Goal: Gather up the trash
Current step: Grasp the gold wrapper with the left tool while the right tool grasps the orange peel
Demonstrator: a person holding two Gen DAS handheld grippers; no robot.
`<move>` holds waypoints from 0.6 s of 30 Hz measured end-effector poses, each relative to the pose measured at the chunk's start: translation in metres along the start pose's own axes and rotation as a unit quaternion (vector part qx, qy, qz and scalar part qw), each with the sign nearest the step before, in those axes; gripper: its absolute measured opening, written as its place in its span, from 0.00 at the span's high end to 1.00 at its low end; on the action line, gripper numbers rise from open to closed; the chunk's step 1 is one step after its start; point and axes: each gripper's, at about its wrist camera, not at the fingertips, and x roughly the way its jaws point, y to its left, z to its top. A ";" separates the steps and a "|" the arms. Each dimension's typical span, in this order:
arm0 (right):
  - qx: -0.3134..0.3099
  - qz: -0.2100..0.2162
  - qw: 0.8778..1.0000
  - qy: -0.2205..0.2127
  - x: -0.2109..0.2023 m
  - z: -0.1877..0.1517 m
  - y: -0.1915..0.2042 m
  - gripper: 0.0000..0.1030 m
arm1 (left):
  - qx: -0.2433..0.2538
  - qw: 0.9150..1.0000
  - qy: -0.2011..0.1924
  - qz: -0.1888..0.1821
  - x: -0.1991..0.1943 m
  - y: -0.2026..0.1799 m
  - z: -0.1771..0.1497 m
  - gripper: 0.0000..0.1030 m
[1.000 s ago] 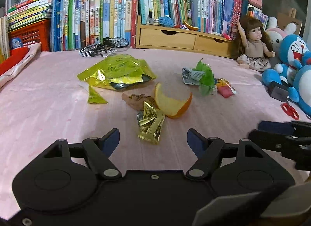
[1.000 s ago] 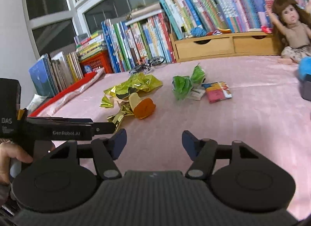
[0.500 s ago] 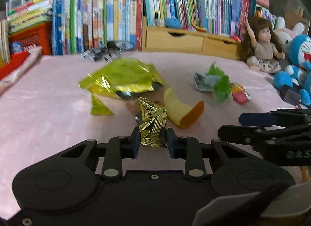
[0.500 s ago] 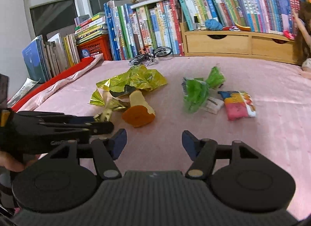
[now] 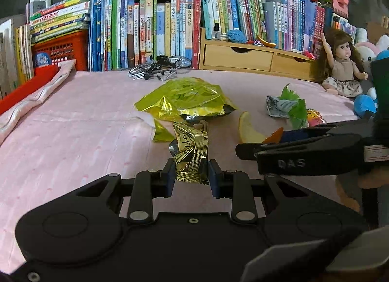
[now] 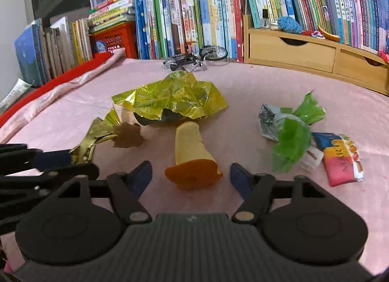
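My left gripper (image 5: 190,172) is shut on a crumpled gold wrapper (image 5: 192,153), lifted slightly off the pink cloth; the same gold wrapper (image 6: 93,136) shows at the left of the right wrist view. My right gripper (image 6: 190,176) is open, its fingers either side of an orange fruit peel (image 6: 192,158) lying on the cloth. That peel (image 5: 250,131) lies partly behind the right gripper in the left wrist view. A large yellow-green foil bag (image 6: 170,95) lies beyond. A green wrapper (image 6: 291,133) and a colourful packet (image 6: 340,158) lie to the right.
Pink cloth (image 5: 73,124) covers the surface. Rows of books (image 5: 158,27), a wooden drawer unit (image 5: 255,58) and a small model bicycle (image 5: 160,65) line the back. A doll (image 5: 340,68) and plush toys sit at the right; a red basket (image 5: 58,48) at the left.
My left gripper closed on the gold wrapper and raised it a little. My right gripper moved forward and left until its open fingers came either side of the orange peel.
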 end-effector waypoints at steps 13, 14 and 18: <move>0.017 -0.024 0.999 -0.024 -0.038 -0.015 0.009 0.58 | -0.007 1.000 0.005 -0.018 -0.025 0.005 -0.011 0.74; 0.017 -0.023 0.999 -0.026 -0.042 -0.017 0.010 0.58 | -0.006 1.000 0.004 -0.019 -0.029 0.004 -0.013 0.74; 0.015 -0.017 0.999 -0.032 -0.061 -0.026 0.016 0.58 | -0.006 1.000 0.004 -0.024 -0.043 0.002 -0.017 0.74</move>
